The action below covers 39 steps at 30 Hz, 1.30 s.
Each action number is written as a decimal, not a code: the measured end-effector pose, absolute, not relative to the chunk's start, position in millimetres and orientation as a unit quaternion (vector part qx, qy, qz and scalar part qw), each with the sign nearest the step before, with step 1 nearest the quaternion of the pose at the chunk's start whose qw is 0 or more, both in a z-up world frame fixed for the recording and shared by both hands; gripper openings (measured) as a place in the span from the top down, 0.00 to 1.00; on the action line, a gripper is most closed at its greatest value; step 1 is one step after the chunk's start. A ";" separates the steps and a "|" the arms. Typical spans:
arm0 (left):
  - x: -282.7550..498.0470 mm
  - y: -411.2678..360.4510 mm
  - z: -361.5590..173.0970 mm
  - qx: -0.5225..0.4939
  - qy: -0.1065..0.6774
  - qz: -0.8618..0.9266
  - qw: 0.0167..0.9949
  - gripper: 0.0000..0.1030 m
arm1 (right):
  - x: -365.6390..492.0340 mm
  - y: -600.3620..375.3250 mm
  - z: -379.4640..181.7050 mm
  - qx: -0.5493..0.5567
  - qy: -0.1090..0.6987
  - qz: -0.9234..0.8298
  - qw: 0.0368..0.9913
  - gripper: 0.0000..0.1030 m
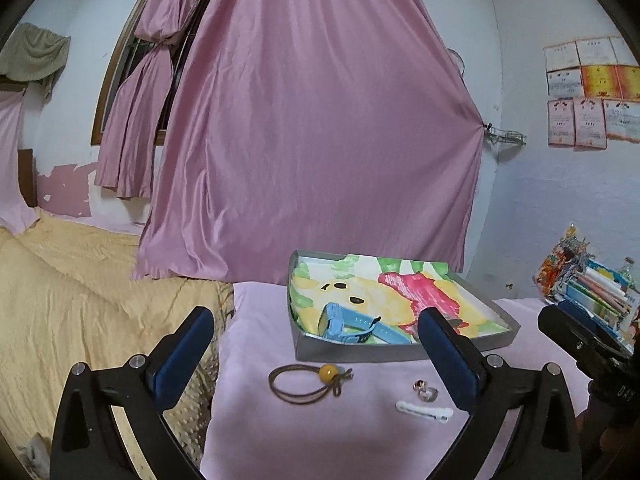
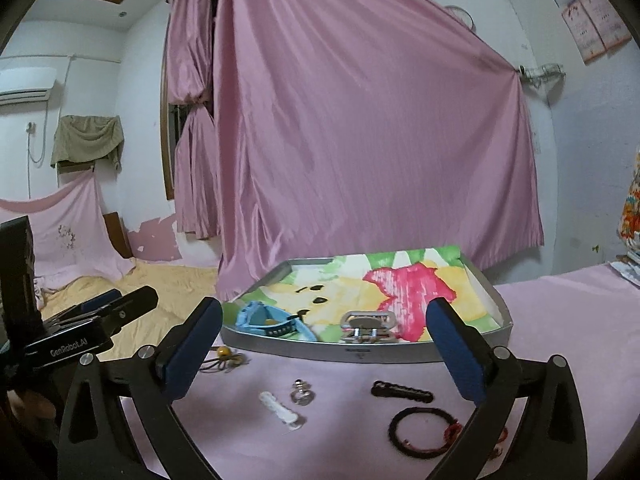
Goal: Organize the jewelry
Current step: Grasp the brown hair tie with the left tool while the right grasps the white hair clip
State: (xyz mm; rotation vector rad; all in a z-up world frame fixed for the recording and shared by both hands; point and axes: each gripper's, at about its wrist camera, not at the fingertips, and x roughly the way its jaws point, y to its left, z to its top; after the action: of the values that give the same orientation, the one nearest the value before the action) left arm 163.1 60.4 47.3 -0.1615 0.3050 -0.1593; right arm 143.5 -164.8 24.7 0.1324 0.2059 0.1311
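Both the left gripper [image 1: 316, 334] and the right gripper [image 2: 324, 326] hover empty, jaws apart. The blue watch [image 2: 266, 320] and the metal buckle [image 2: 366, 325] lie in the tray [image 2: 360, 354]; the hair tie [image 1: 308, 382], ring [image 2: 301, 392] and white clip [image 2: 282, 410] wait at 6 o'clock of it, probably the next to collect.

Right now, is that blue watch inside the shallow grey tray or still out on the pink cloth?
Inside. The blue watch lies on the colourful drawing lining the shallow grey tray, behind its front wall.

— How many items lie inside the tray [image 2: 460, 354], ahead of the tools?

— Two: one blue watch [image 2: 264, 320], one metal watch [image 2: 366, 326].

— And nearer, on the cloth?

— One hair tie [image 1: 308, 384], one ring [image 2: 301, 392], one white clip [image 2: 282, 408], one black clip [image 2: 402, 391], one bracelet [image 2: 420, 432].
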 end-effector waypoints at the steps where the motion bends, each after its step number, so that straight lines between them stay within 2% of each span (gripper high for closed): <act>1: 161.0 62.6 46.0 -0.080 0.151 -0.080 0.982 0.01 | 141.0 -162.7 23.3 0.067 0.102 0.066 0.990 0.03; 7: 152.2 72.9 39.0 -0.065 0.149 -0.086 0.983 0.01 | 136.5 -152.8 13.6 0.062 0.121 0.068 0.988 0.03; 12: 160.1 82.2 30.0 -0.058 0.175 -0.099 0.978 0.01 | 143.9 -147.1 2.1 0.051 0.168 0.068 0.982 0.03; 25: 210.5 78.9 3.2 -0.057 0.317 -0.134 0.937 0.01 | 184.1 -138.9 -21.0 0.056 0.298 0.096 0.948 0.03; 28: 217.0 74.4 3.6 -0.047 0.329 -0.135 0.933 0.01 | 190.7 -136.2 -24.7 0.054 0.320 0.108 0.940 0.09; 30: 220.5 69.0 5.6 -0.029 0.333 -0.138 0.932 0.02 | 196.1 -135.4 -26.9 0.053 0.335 0.113 0.934 0.20; 31: 222.6 66.9 6.2 -0.023 0.335 -0.140 0.931 0.03 | 199.5 -135.2 -28.0 0.053 0.343 0.116 0.931 0.24; 32: 224.8 63.3 6.3 -0.011 0.340 -0.147 0.929 0.10 | 202.4 -135.5 -29.1 0.053 0.350 0.119 0.928 0.29; 36: 236.0 55.8 1.6 -0.003 0.372 -0.184 0.910 0.34 | 210.3 -134.4 -32.9 0.052 0.373 0.129 0.918 0.33; 37: 238.3 55.0 0.6 -0.003 0.378 -0.189 0.906 0.36 | 211.6 -133.4 -33.6 0.050 0.377 0.131 0.916 0.34; 39: 242.6 52.8 -2.4 -0.002 0.393 -0.201 0.897 0.45 | 214.4 -132.2 -34.0 0.045 0.383 0.137 0.913 0.42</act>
State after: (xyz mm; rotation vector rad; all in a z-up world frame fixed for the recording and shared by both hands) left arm 242.6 52.8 -2.4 -0.0043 0.8146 -0.4158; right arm 214.4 -132.2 -34.0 0.0926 0.7885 0.2824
